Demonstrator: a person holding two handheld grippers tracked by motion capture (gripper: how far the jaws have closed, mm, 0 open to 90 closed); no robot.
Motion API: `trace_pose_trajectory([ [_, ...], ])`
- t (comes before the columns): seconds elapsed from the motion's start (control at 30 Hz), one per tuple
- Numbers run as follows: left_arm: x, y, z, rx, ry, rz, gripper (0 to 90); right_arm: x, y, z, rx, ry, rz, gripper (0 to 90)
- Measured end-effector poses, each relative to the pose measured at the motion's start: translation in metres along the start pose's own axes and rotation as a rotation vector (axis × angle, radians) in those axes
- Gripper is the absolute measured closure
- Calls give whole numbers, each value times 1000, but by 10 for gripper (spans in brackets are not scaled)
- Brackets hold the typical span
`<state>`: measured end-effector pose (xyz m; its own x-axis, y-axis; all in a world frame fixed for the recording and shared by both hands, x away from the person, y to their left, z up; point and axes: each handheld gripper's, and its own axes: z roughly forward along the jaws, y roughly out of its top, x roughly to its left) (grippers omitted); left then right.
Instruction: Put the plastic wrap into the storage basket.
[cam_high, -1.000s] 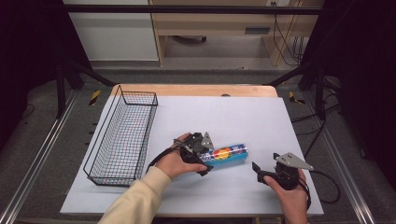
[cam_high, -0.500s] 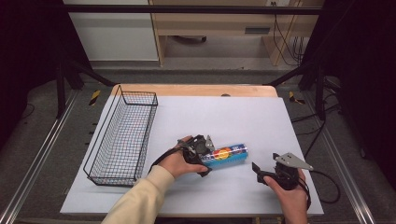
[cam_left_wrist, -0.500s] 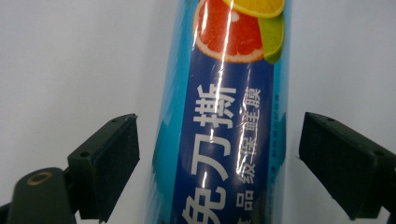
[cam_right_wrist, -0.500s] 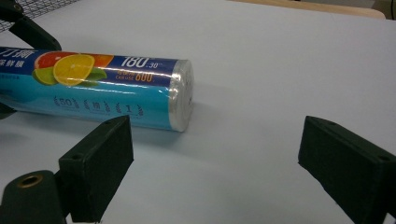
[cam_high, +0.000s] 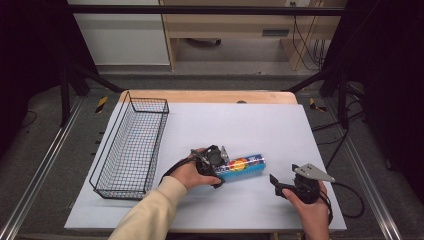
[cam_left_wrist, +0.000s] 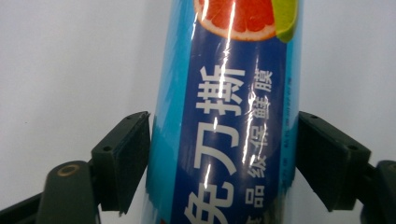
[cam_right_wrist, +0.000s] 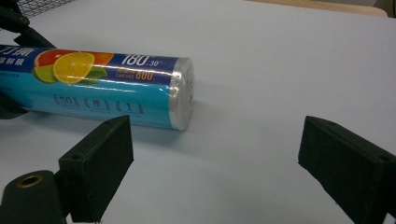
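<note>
1. Nearest to the person, close to the front edge of the desk (cam_high: 210, 215) on its right side, the right gripper (cam_high: 278, 182) rests in the right hand. Its jaws stand wide apart and hold nothing; they point left, toward the capped end of the roll.

2. A little farther in, about the middle of the desk, the roll of cling film (cam_high: 245, 167) lies flat on the white surface. Its long axis runs left to right, nearly parallel to the front edge, with the right end turned slightly away from the person.

3. The left gripper (cam_high: 218, 161) is at the left end of the roll and looks along its length. In the left gripper view the roll (cam_left_wrist: 224, 112) sits between the two black pads (cam_left_wrist: 122, 161). The jaws have just been closing on it, and the pads now press on both sides, so I judge that it is gripped. The left hand is clearly the nearer one; the right gripper stays apart from the roll.

4. Farther left, along the left edge of the desk, the wire basket (cam_high: 131, 150) stands with its long side running front to back. I see nothing inside it. It lies to the left of the gripped roll.
</note>
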<state>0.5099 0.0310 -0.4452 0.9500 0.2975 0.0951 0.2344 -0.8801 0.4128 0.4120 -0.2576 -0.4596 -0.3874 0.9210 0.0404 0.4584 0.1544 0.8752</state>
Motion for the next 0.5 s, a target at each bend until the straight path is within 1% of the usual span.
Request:
trace_pose_trajectory([
  [0.03, 0, 0, 0, 3, -1, -1, 254, 0, 0, 0, -1, 0, 0, 104],
  [0.1, 1, 1, 0, 1, -4, -7, 268, 0, 0, 0, -1, 0, 1, 104],
  [0.2, 1, 2, 2, 11, -5, 2, 284, 0, 0, 0, -1, 0, 3, 104],
  [0.27, 0, 3, 3, 23, -5, 4, 286, 0, 0, 0, -2, 1, 1, 104],
  [0.3, 0, 4, 3, 28, -9, -1, 287, 0, 0, 0, -1, 1, 1, 104],
  [0.33, 0, 5, 4, 32, -10, 5, 290, 0, 0, 0, 1, 2, 2, 104],
  [0.5, -1, 5, 7, 41, -21, 5, 293, 0, 0, 0, 2, 3, 3, 104],
])
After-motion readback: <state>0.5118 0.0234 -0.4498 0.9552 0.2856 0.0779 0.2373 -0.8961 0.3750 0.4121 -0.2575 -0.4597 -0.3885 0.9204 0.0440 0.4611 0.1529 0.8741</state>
